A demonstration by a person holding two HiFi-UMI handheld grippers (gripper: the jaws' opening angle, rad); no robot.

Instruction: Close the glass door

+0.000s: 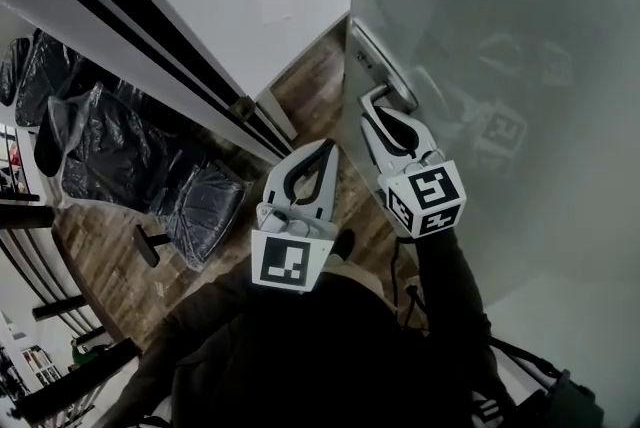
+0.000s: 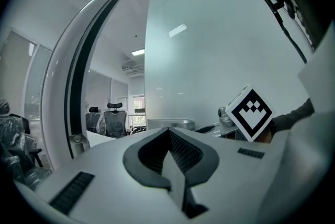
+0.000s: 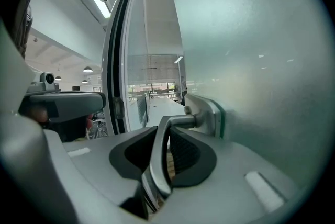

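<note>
The frosted glass door [image 1: 500,36] fills the right of the head view, its edge toward me. A metal lever handle [image 1: 398,96] sticks out from a steel plate on that edge. My right gripper [image 1: 385,112] is shut on the handle; in the right gripper view the lever [image 3: 178,122] bends down between the jaws of the right gripper [image 3: 165,136], beside the glass door [image 3: 261,60]. My left gripper [image 1: 322,148] hangs just left of it, shut and holding nothing, apart from the door. In the left gripper view the left gripper [image 2: 168,133] points at the glass door [image 2: 220,60].
A white door frame with black strips [image 1: 150,36] runs diagonally at the left, with a gap of wooden floor [image 1: 300,86] between it and the door. Office chairs wrapped in black plastic [image 1: 100,146] stand lower left. The person's dark sleeve [image 1: 450,296] is below the grippers.
</note>
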